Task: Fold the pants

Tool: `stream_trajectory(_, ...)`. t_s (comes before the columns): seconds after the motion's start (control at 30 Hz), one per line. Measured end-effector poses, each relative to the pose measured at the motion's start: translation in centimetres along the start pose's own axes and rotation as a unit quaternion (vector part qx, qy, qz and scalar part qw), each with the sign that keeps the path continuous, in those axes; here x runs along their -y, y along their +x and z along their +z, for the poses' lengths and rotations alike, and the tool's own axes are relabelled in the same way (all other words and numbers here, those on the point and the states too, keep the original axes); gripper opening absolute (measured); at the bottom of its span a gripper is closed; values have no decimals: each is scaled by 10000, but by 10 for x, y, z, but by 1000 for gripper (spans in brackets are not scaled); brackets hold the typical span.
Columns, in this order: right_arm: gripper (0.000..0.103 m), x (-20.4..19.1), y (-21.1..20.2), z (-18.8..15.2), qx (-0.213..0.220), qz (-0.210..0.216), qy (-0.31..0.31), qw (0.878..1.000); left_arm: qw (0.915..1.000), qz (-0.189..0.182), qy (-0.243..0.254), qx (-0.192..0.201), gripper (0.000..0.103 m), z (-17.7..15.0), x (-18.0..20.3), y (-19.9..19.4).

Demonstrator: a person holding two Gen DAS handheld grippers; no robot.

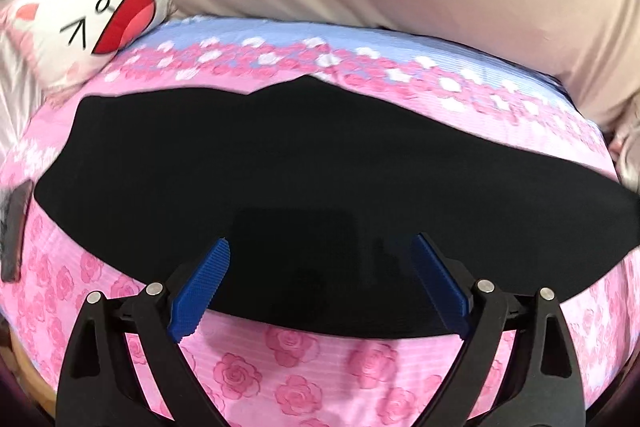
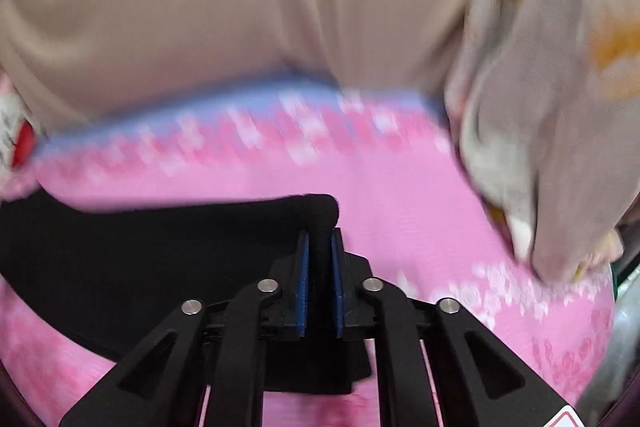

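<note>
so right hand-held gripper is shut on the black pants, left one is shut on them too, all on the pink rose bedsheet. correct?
Not quite. The left hand-held gripper is open: the left wrist view shows its blue fingers spread wide over the black pants, gripping nothing. The rest holds: the right hand-held gripper is shut on a bunched end of the pants, which lie on the pink rose bedsheet.

Rose-print bedsheet [image 1: 280, 379]; cartoon-face pillow [image 1: 92, 23]

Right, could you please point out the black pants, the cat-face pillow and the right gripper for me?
black fabric pants [image 1: 320, 163], left wrist view, middle of the cloth.
white cat-face pillow with red mouth [image 1: 92, 15], left wrist view, on its face.
right gripper [image 2: 319, 263], right wrist view, between fingertips, shut on a pants fold.
</note>
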State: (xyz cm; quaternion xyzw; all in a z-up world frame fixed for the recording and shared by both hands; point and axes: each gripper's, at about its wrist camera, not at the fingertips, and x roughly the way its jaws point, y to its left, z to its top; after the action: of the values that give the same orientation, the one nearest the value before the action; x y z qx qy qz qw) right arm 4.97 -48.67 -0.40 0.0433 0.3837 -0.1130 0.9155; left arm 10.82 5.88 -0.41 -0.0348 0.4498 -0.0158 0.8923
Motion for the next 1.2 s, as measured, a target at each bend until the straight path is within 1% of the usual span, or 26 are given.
stream_trajectory(0.03,17,8,31,-14,-584,-25,117,9982,10000,15,-39,-39,90,0,-3,4)
stream_trajectory(0.07,17,13,39,-23,-632,59,279,9976,9999,55,-63,-82,90,-1,-5,8)
stream_trajectory(0.1,20,17,25,-27,-266,155,580,9978,9998,108,-83,-143,90,-2,-8,12)
stream_trajectory(0.17,25,18,1,-28,12,115,906,9958,9995,140,-115,-264,90,-3,-14,18)
stream_trajectory(0.2,25,14,-15,-29,224,186,960,9950,9994,132,-145,-281,90,-1,-18,20)
stream_trajectory(0.27,25,3,-31,-29,373,322,946,9943,9994,180,-219,-204,90,5,-27,22)
stream_trajectory(0.33,25,-17,-39,-29,355,511,875,9942,9991,243,-354,-48,90,18,-40,20)
stream_trajectory(0.43,25,-65,-34,-22,239,983,585,9931,9975,298,-625,108,91,35,-61,18)
stream_trajectory(0.53,25,-144,-21,-5,3,1904,74,9817,9949,519,-847,163,93,42,-84,20)
stream_trajectory(0.6,25,-207,-12,4,-163,2410,-443,9694,9925,584,-1056,178,93,40,-105,21)
stream_trajectory(0.63,25,-245,-7,11,-260,2682,-750,9601,9916,582,-1140,166,93,38,-115,22)
stream_trajectory(0.67,25,-286,-1,18,-412,3013,-1025,9471,9910,575,-1202,141,93,36,-123,23)
stream_trajectory(0.7,25,-330,8,25,-574,3395,-1245,9306,9904,579,-1252,110,93,33,-135,25)
stream_trajectory(0.73,25,-363,15,30,-681,3626,-1408,9187,9901,607,-1265,95,93,31,-141,26)
stream_trajectory(0.8,24,-425,28,37,-858,3936,-1794,8975,9891,730,-1276,64,93,27,-155,28)
stream_trajectory(0.83,24,-472,36,38,-929,4025,-2073,8868,9890,778,-1260,52,93,25,-161,30)
stream_trajectory(0.87,24,-500,42,37,-1049,4123,-2259,8764,9887,811,-1257,32,93,24,-167,32)
stream_trajectory(0.93,24,-550,57,33,-1213,4164,-2581,8633,9888,814,-1246,-50,93,20,-177,37)
stream_trajectory(0.97,16,-574,71,30,-1304,4012,-2798,8624,9893,770,-1233,-112,93,18,-182,40)
stream_trajectory(1.0,14,-584,80,29,-1291,3757,-2934,8695,9898,728,-1220,-129,93,17,-186,41)
stream_trajectory(1.03,7,-593,101,27,-1266,3138,-3104,8883,9901,679,-1223,-92,93,19,-190,39)
stream_trajectory(1.07,6,-590,113,30,-1295,3163,-2982,8912,9907,608,-1219,7,93,22,-194,35)
stream_trajectory(1.1,3,-580,120,38,-1474,3467,-2587,8894,9912,546,-1194,153,93,32,-199,29)
stream_trajectory(1.13,4,-574,124,41,-1651,3593,-2306,8891,9912,541,-1179,251,94,41,-202,25)
stream_trajectory(1.17,4,-570,125,41,-1702,3640,-2200,8889,9910,530,-1179,338,98,53,-206,24)
stream_trajectory(1.2,6,-568,123,39,-1668,3626,-2226,8895,9909,462,-1188,435,98,72,-210,29)
